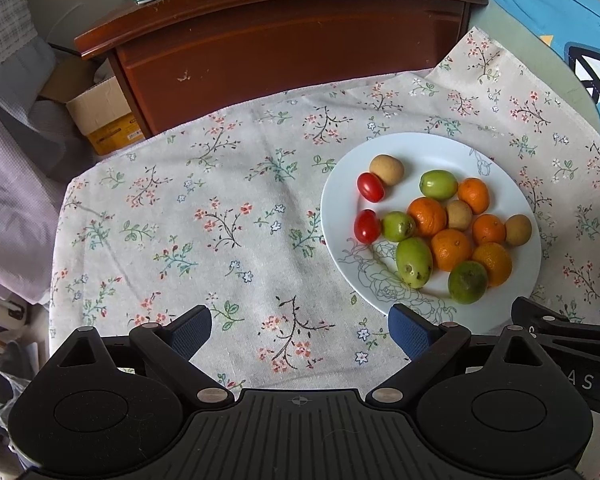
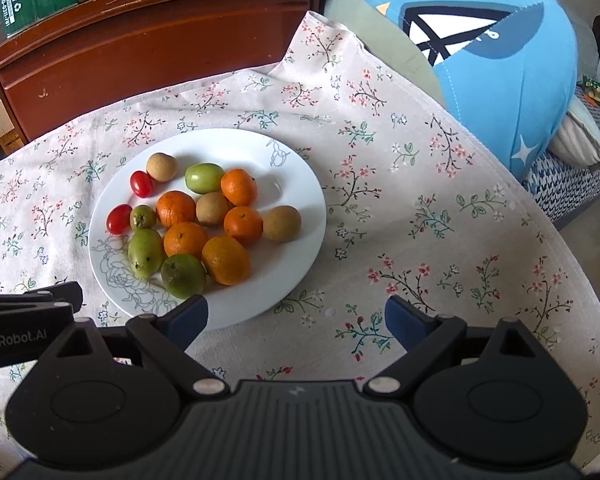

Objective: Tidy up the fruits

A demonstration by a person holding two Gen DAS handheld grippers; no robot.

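While both claws hang wide apart with nothing inside, left gripper (image 1: 300, 330) and right gripper (image 2: 296, 316), round small fruits (image 2: 204, 220) sit piled on white round plate (image 2: 300, 248) at eleven o'clock. Could roll off onto flowery cloth (image 2: 420, 240) if bumped.

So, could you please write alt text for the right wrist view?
A white plate of mixed small fruits, namely oranges, green fruits, brown fruits and two cherry tomatoes, sits on a floral tablecloth. The open, empty right gripper hovers at the plate's near edge.
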